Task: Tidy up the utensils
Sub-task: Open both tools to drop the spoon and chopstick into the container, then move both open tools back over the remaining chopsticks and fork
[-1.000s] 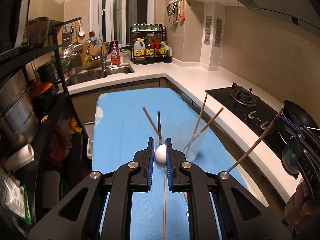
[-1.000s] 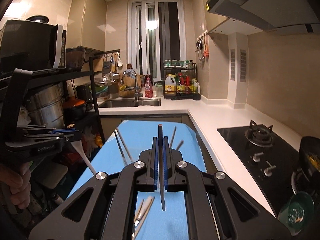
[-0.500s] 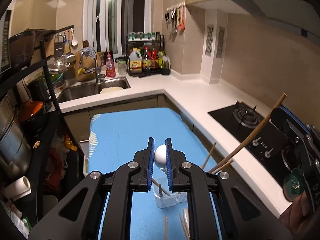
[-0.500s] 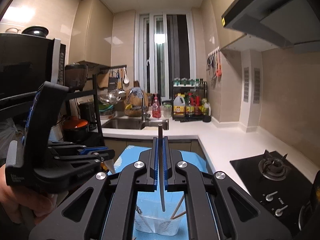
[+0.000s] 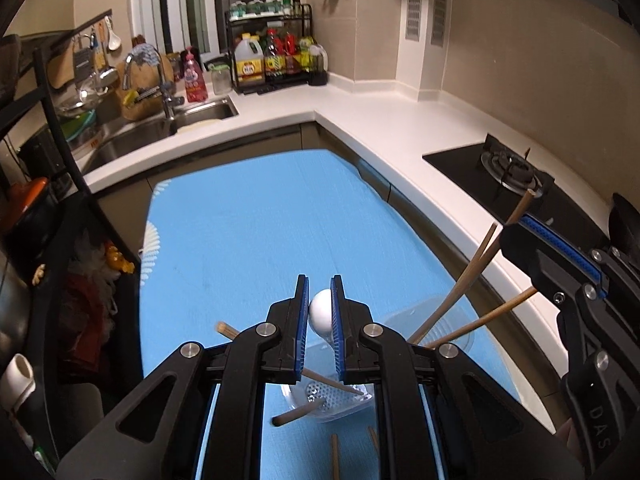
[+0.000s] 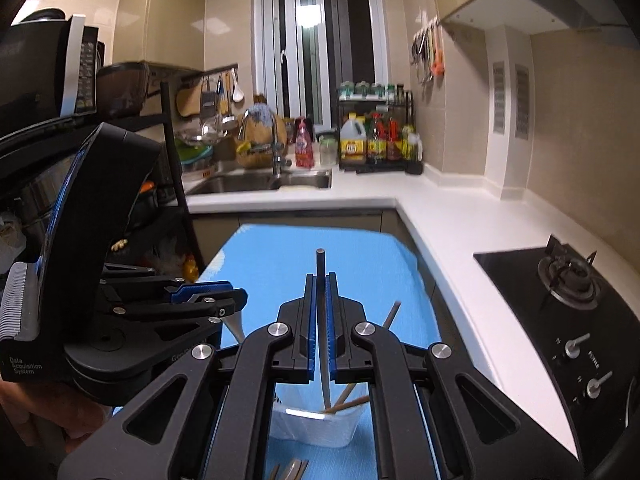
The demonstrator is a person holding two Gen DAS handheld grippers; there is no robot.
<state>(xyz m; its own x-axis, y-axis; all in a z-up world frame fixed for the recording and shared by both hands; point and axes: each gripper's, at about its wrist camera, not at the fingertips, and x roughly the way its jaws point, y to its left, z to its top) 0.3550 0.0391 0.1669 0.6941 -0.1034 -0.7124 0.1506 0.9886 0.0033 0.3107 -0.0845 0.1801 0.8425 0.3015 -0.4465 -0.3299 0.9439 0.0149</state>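
Two grippers over the blue-covered desk [image 5: 248,240], both above a clear plastic cup [image 5: 448,320] standing near the desk's near end.

Left gripper [image 5: 320,304]: fingers closed to a narrow gap on a white spoon [image 5: 320,314], pinched at its rounded white end. From the right wrist view the spoon's pale part [image 6: 236,326] hangs just below that gripper, beside the cup.

Right gripper [image 6: 320,300]: fingers nearly together, clamping a single chopstick [image 6: 320,264] about upright; its dark top stands above the fingers, its lower end reaches down into the cup [image 6: 316,424]. From the left wrist view this chopstick [image 5: 480,256] slants into the cup mouth.

Cup contents: several more wooden chopsticks [image 5: 488,318] leaning at different angles; perforated base visible through the wall.

Loose chopsticks [image 5: 335,456] lie flat on the desk, near side of the cup; count uncertain.

Background: sink [image 5: 160,128], gas hob [image 5: 512,168] on the white counter.
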